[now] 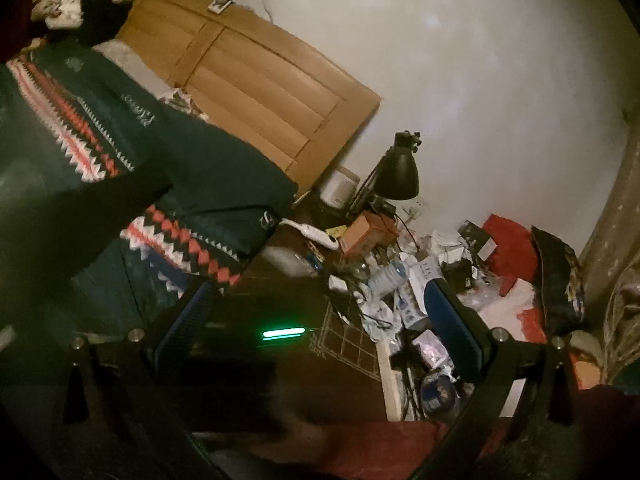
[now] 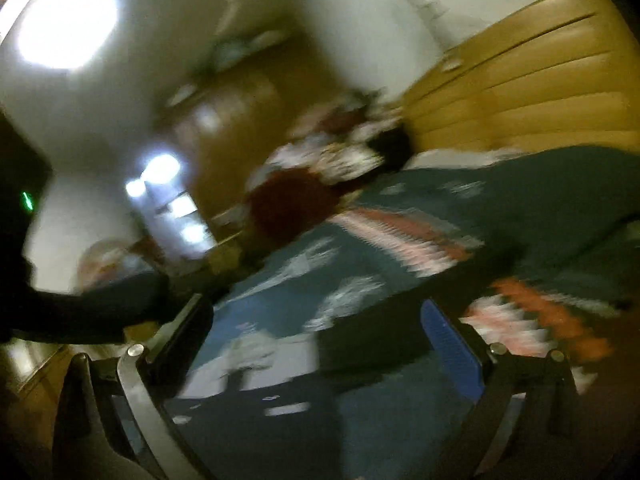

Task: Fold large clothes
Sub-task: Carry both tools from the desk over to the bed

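In the left wrist view, the left gripper [image 1: 316,320] has its blue-padded fingers [image 1: 456,332] spread wide with nothing between them; it points past the garment toward a cluttered dark side table [image 1: 288,304]. The task's thing, a dark green sweater [image 1: 120,152] with red, white and black zigzag bands, lies to the left on the bed, apparently doubled over itself so that one patterned band sits above another, its near edge close to the gripper's left finger but not held by it. Behind it rises a wooden headboard [image 1: 256,80]; to the right a black desk lamp [image 1: 400,168] stands over boxes, a plastic water bottle [image 1: 388,276] and a red cloth [image 1: 508,252]. The right wrist view is heavily smeared by motion, so detail is poor. The right gripper [image 2: 316,320] also stands wide apart and grips nothing; the sweater fills the space ahead of it and to the right, under and beyond the fingers, with the headboard at far right and a bright ceiling light [image 2: 68,24] at upper left. A dark sleeve or arm crosses the near left. My reading is that one fold is already laid and both grippers are free between grasps; the next move calls for taking hold of an edge, perhaps the hem or a side, and bringing it across evenly.
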`<state>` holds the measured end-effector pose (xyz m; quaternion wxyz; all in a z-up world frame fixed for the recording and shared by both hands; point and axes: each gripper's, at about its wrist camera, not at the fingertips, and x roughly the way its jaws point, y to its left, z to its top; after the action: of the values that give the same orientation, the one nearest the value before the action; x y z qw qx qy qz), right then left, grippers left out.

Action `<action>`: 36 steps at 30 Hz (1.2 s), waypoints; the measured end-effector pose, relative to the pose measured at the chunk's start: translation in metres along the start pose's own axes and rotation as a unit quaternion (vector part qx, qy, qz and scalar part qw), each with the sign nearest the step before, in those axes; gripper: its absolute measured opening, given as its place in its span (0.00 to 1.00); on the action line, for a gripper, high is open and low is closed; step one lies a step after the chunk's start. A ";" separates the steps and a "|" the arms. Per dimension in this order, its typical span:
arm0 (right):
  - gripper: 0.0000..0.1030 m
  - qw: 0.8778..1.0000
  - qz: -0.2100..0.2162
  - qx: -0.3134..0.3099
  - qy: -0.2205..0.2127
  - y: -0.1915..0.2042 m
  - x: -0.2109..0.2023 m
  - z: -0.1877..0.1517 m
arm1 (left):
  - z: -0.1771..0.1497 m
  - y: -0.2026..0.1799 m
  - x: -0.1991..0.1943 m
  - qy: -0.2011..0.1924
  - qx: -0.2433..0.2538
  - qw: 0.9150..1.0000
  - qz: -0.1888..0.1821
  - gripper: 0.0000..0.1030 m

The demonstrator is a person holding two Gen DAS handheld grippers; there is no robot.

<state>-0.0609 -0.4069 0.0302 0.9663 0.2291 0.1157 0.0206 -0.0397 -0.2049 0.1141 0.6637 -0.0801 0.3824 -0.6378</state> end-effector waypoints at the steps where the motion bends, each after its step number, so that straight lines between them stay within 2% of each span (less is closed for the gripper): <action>1: 1.00 1.000 0.000 -0.017 0.009 0.013 0.018 -0.010 | -0.004 0.002 -0.003 -0.003 -0.001 0.999 0.032 1.00; 2: 1.00 1.000 0.006 -0.019 0.014 0.020 0.029 -0.019 | -0.008 0.006 -0.005 -0.004 -0.008 0.999 0.044 1.00; 3: 1.00 1.000 0.020 -0.010 0.013 0.025 0.037 -0.030 | -0.011 0.012 -0.009 -0.010 -0.020 0.999 0.040 1.00; 6: 1.00 1.000 0.026 -0.005 0.016 0.035 0.044 -0.070 | -0.017 0.029 -0.033 -0.049 -0.057 0.997 0.008 1.00; 8: 1.00 0.997 0.027 -0.024 0.066 0.048 0.054 -0.104 | -0.021 0.034 -0.048 -0.071 -0.068 0.995 -0.004 1.00; 10: 1.00 0.992 0.034 -0.028 0.120 0.052 0.056 -0.141 | -0.024 0.039 -0.058 -0.083 -0.072 0.994 0.003 1.00; 11: 1.00 0.988 0.038 -0.029 0.149 0.054 0.058 -0.154 | -0.027 0.044 -0.065 -0.090 -0.077 0.993 0.009 1.00; 12: 1.00 0.979 0.041 -0.028 0.196 0.059 0.059 -0.171 | -0.029 0.048 -0.071 -0.095 -0.078 0.992 0.014 1.00; 15: 1.00 0.961 0.042 -0.015 0.275 0.076 0.042 -0.207 | -0.038 0.064 -0.096 -0.115 -0.086 0.989 0.039 1.00; 18: 1.00 0.944 0.064 0.002 0.322 0.096 0.022 -0.239 | -0.050 0.079 -0.123 -0.149 -0.086 0.983 0.067 1.00; 20: 1.00 0.931 0.095 0.031 0.351 0.119 0.018 -0.253 | -0.060 0.092 -0.147 -0.181 -0.092 0.975 0.096 1.00; 21: 1.00 0.921 0.123 0.015 0.370 0.142 0.023 -0.259 | -0.067 0.099 -0.162 -0.197 -0.096 0.970 0.108 1.00; 22: 1.00 0.918 0.133 -0.013 0.374 0.159 0.025 -0.263 | -0.070 0.103 -0.173 -0.207 -0.097 0.966 0.123 1.00; 23: 1.00 0.918 0.138 -0.037 0.371 0.172 0.026 -0.265 | -0.074 0.106 -0.192 -0.222 -0.093 0.958 0.158 1.00; 25: 1.00 0.922 0.136 -0.069 0.357 0.194 0.033 -0.264 | -0.083 0.110 -0.240 -0.260 -0.087 0.936 0.222 1.00; 27: 1.00 0.932 0.111 -0.093 0.333 0.213 0.048 -0.254 | -0.093 0.110 -0.305 -0.322 -0.084 0.899 0.285 1.00; 28: 1.00 0.933 0.108 -0.093 0.329 0.220 0.057 -0.248 | -0.099 0.105 -0.346 -0.363 -0.083 0.868 0.327 1.00; 29: 1.00 0.934 0.109 -0.089 0.327 0.226 0.067 -0.241 | -0.102 0.100 -0.372 -0.392 -0.083 0.848 0.346 1.00; 31: 1.00 0.935 0.107 -0.068 0.331 0.252 0.091 -0.231 | -0.114 0.084 -0.439 -0.471 -0.073 0.798 0.368 1.00; 32: 1.00 0.933 0.127 -0.060 0.331 0.273 0.101 -0.228 | -0.117 0.078 -0.456 -0.490 -0.068 0.783 0.376 1.00; 33: 1.00 0.932 0.150 -0.067 0.324 0.294 0.107 -0.224 | -0.120 0.071 -0.483 -0.510 -0.063 0.762 0.395 1.00; 34: 1.00 0.932 0.160 -0.080 0.314 0.308 0.108 -0.213 | -0.122 0.066 -0.501 -0.519 -0.058 0.745 0.416 1.00; 36: 1.00 0.937 0.173 -0.132 0.273 0.347 0.106 -0.200 | -0.126 0.055 -0.534 -0.527 -0.028 0.694 0.490 1.00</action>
<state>-0.0001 0.0009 -0.0106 0.9006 0.1020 0.3295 0.2645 -0.0172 0.3377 0.2105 0.9722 -0.2232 -0.0274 -0.0649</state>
